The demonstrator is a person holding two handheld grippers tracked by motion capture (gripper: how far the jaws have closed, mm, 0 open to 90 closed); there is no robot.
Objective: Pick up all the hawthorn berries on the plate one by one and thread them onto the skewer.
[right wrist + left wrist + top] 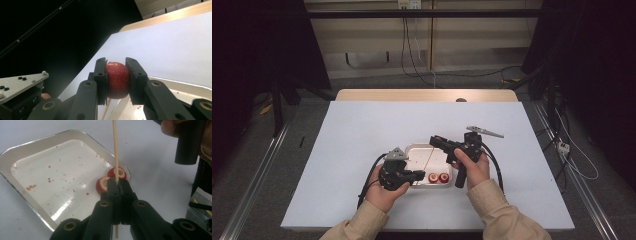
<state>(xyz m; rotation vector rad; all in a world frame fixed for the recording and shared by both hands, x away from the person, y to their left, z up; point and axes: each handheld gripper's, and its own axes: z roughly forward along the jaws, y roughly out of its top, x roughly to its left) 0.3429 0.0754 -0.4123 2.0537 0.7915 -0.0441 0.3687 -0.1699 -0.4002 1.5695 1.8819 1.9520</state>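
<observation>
Above the white tray (412, 150), the right tool (435, 140) grips a red fruit piece (117, 80); the left tool (117, 185), clenched on the skewer (115, 147), aims it upward toward that piece.

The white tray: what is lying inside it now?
Inside the white tray lie two red fruit pieces and scattered red crumbs. The left gripper, clamping the skewer, covers their near sides.
</observation>
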